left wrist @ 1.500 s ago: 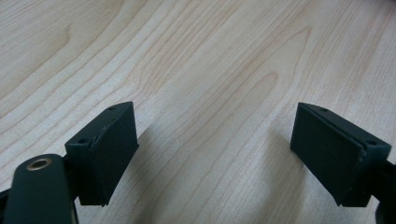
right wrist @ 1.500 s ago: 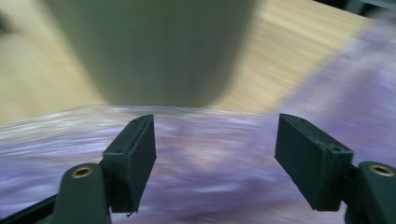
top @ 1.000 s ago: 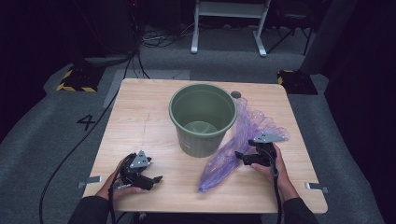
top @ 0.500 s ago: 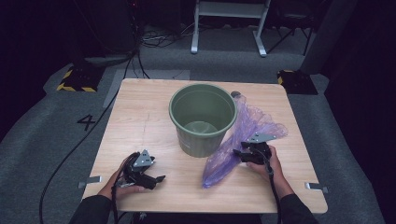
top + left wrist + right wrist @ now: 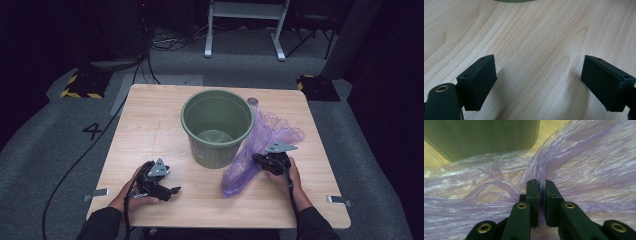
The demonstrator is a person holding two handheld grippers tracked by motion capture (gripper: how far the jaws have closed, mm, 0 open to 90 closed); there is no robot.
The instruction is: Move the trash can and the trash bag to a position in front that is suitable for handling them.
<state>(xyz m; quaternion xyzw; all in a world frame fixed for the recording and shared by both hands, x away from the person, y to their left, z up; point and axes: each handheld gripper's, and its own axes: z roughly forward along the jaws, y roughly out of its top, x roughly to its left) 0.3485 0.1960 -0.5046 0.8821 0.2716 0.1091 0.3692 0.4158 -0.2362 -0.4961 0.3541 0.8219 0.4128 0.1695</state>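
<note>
A green bucket [image 5: 217, 125] stands upright in the middle of the wooden table [image 5: 150, 125], with a thin purple plastic bag [image 5: 250, 150] lying against its right side. My right gripper [image 5: 260, 159] has just been closing and is now shut on a bunched fold of the purple bag [image 5: 564, 167], pinched between its jaws; the bucket's wall [image 5: 481, 135] rises just behind. At the front left, my left gripper [image 5: 172, 191] rests low over the bare table [image 5: 536, 37], open, with nothing between its fingers [image 5: 480, 80].
A black cable [image 5: 75, 160] trails off the table's left side over the grey floor. Metal brackets [image 5: 97, 192] stick out at the front corners. A white stand [image 5: 245, 25] and yellow-black blocks [image 5: 80, 85] sit beyond the far edge.
My right gripper has closed on the purple bag and gathered its edge. The bag's lower tip has drawn in slightly. The left gripper has stayed where it was.
</note>
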